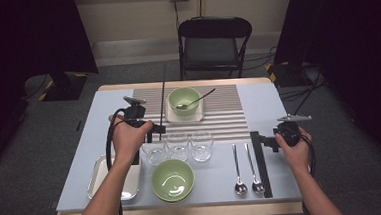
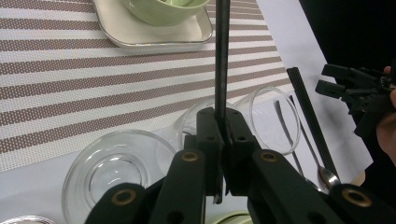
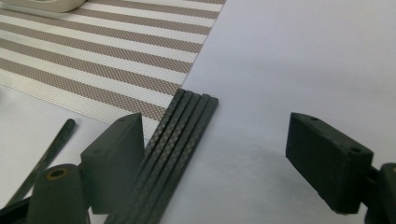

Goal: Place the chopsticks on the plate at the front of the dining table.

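My left gripper [image 1: 155, 132] is shut on a thin black chopstick [image 1: 163, 96] that points away across the striped placemat [image 1: 224, 116]. In the left gripper view the chopstick [image 2: 222, 70] rises upright from between the closed jaws [image 2: 223, 140]. My right gripper [image 1: 262, 142] stands open at the table's right, over the far end of a bundle of black chopsticks [image 1: 261, 169]. The right gripper view shows that bundle [image 3: 182, 140] lying beside the left jaw, with the gripper [image 3: 219, 149] wide open and touching nothing.
Three clear glasses [image 1: 178, 146] stand in a row mid-table. A green bowl [image 1: 173, 179] sits in front, another green bowl [image 1: 184, 99] with a spoon rests on a small tray behind. Two spoons [image 1: 245, 170] lie right of centre, a white tray [image 1: 100, 178] front left.
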Action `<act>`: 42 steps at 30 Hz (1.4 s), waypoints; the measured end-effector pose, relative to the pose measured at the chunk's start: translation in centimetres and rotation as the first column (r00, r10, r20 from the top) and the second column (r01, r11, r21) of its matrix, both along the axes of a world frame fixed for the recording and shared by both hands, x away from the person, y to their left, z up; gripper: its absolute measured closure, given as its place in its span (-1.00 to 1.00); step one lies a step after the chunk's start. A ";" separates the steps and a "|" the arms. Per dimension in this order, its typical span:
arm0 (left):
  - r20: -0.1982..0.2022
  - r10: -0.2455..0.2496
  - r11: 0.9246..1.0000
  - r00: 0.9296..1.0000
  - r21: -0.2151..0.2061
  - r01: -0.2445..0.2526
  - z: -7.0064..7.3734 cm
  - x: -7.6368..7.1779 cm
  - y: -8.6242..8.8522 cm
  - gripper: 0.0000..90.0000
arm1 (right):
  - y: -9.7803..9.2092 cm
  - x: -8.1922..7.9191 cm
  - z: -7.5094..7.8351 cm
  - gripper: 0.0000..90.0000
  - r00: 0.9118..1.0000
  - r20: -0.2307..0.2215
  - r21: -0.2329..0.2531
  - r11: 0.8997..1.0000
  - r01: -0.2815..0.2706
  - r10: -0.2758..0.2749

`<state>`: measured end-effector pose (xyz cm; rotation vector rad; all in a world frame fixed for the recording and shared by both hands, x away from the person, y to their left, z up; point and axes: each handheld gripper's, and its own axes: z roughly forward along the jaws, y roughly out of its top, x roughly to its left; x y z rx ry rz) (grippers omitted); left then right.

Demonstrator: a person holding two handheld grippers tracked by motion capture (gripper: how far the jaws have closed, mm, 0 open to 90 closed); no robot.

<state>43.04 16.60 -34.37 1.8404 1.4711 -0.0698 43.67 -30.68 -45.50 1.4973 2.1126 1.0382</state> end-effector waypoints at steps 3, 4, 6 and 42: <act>0.002 0.005 1.000 1.000 0.002 -0.005 0.0 0.1 0.1 0.94 | -0.3 -0.1 -0.2 -0.58 1.000 -0.003 0.001 1.000 0.009 -0.009; 0.001 0.006 1.000 1.000 0.000 -0.006 0.0 0.1 0.1 0.94 | -0.4 -0.1 -0.2 -0.58 1.000 -0.004 0.001 1.000 0.007 -0.007; 0.002 0.010 1.000 1.000 0.005 -0.010 0.0 0.1 0.1 0.94 | -0.6 -0.2 -0.3 -0.58 1.000 -0.003 -0.003 1.000 0.009 -0.009; -0.014 0.034 0.999 0.999 0.023 -0.034 -0.2 1.1 0.4 0.94 | -1.2 -1.2 -1.9 -0.59 1.000 0.012 -0.120 0.993 -0.009 0.010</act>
